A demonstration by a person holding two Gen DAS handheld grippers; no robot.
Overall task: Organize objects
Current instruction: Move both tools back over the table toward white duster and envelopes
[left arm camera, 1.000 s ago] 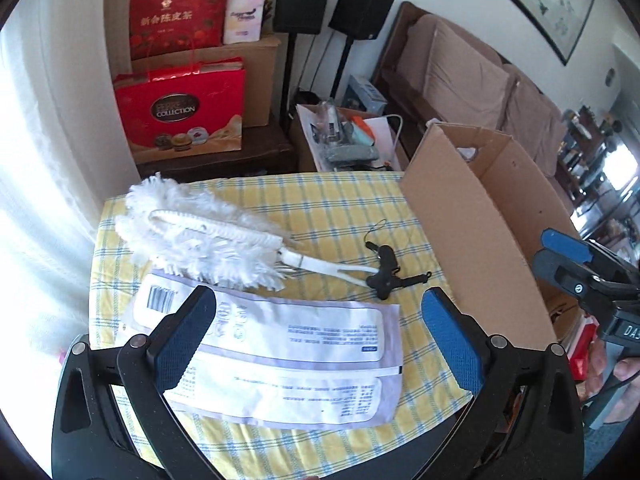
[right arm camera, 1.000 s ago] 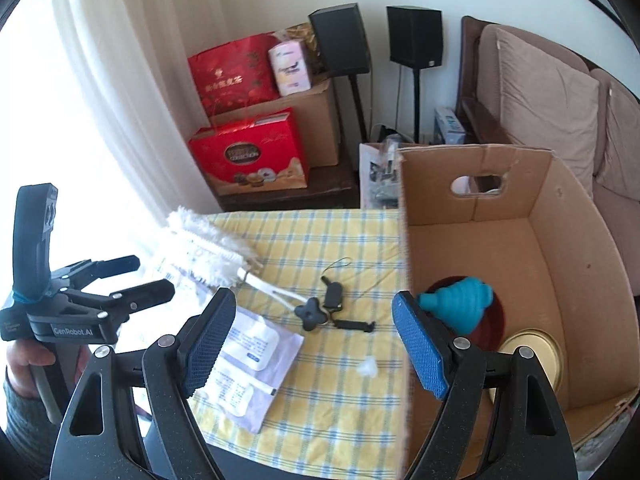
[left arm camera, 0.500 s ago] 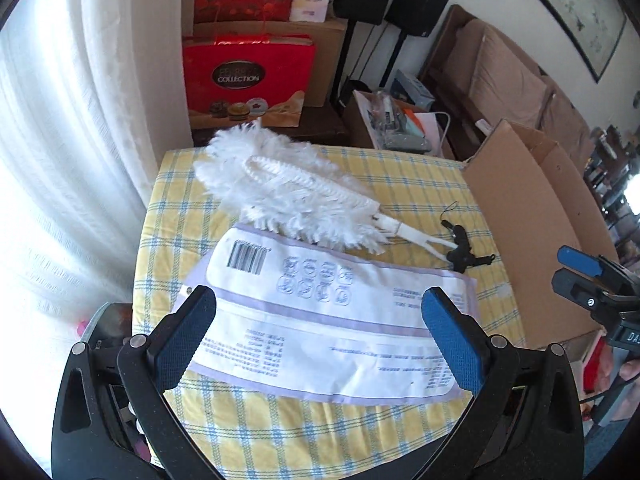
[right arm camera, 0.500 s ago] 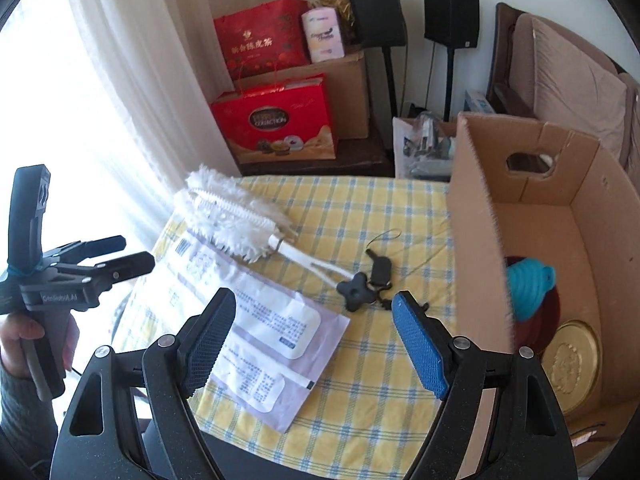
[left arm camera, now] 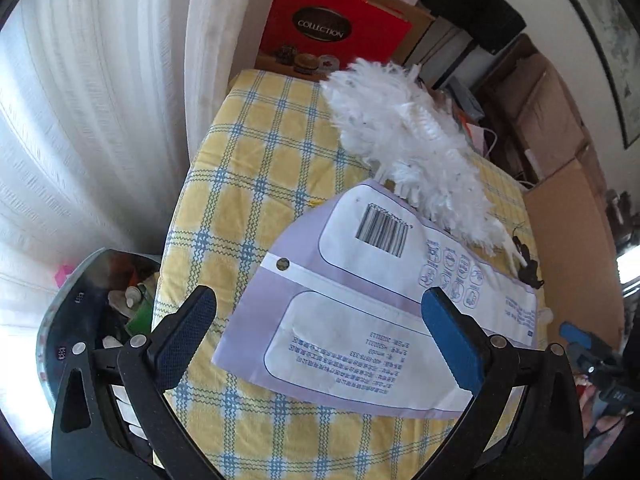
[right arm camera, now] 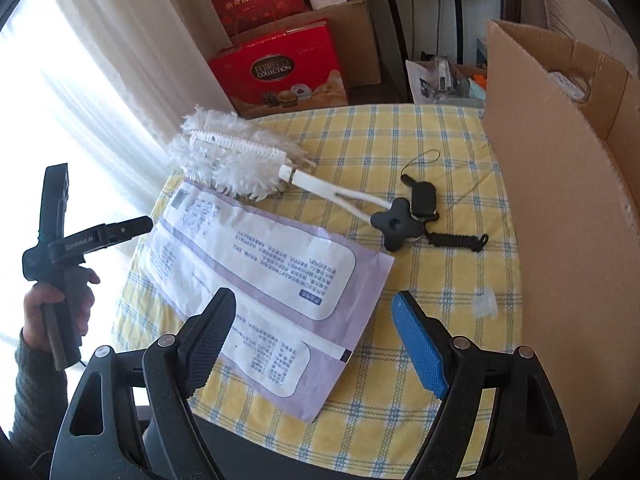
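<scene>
At centre frame on the tabletop (right arm camera: 420,148), the flat mailer (left arm camera: 384,304) is best pinched by its near edge, both the left gripper (left arm camera: 316,340) and right gripper (right arm camera: 312,340) being held open and empty.

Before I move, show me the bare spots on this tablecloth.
Free: the strip between the black keys and the cardboard box, and the corner left of the duster by the curtain. Crowded: the middle, where the purple envelope meets duster and keys.
</scene>
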